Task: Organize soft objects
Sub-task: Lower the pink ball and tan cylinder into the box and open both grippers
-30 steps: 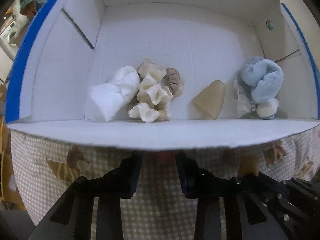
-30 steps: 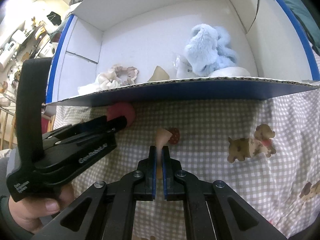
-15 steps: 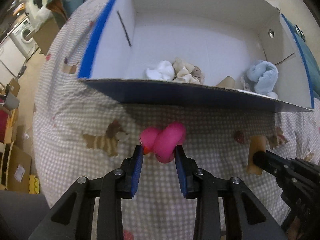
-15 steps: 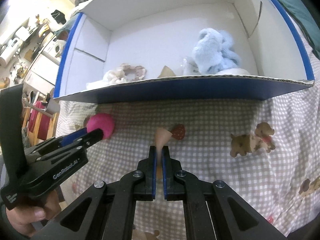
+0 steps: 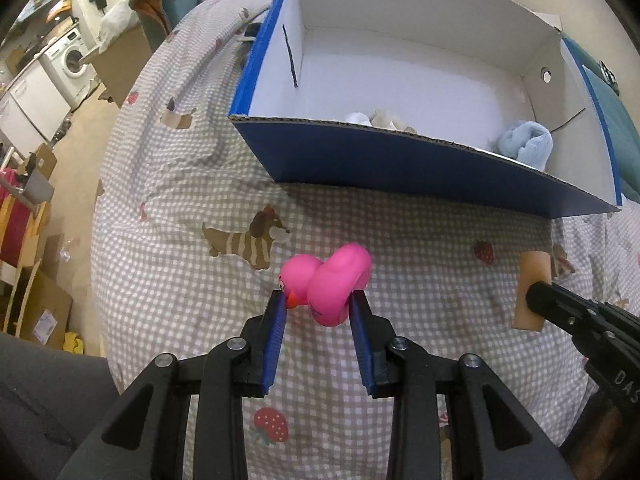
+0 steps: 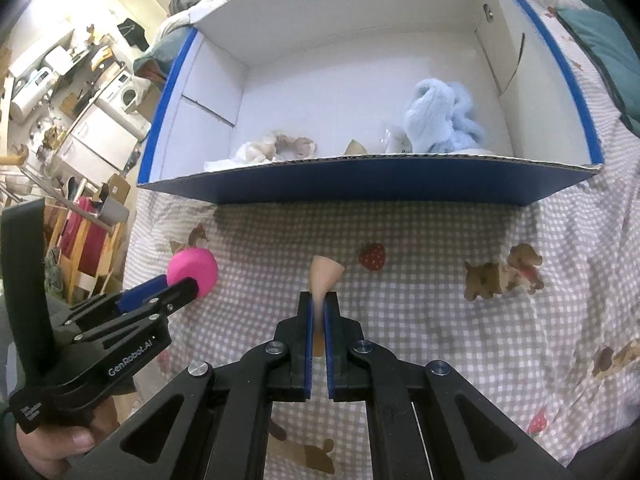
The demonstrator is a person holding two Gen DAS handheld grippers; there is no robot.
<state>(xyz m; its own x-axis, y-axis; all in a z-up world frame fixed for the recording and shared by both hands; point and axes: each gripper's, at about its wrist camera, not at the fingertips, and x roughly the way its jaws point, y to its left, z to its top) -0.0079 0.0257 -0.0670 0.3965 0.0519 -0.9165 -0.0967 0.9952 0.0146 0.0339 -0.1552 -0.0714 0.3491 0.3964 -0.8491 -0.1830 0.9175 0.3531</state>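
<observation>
Both grippers have drawn back from the blue box (image 5: 420,168), whose near wall now hides much of its floor; so, likely, two more deliveries are pending; the left gripper (image 5: 318,312) is clamped on a pink rubber duck (image 5: 330,280), glossy, plump, orange-beaked, held above the checked cloth (image 5: 180,280); the right gripper (image 6: 318,312) is pinched tight on a tan wedge (image 6: 325,276), matte and pale; a light blue plush (image 6: 440,120) and cream scrunchies (image 6: 276,148) lie inside the box.
</observation>
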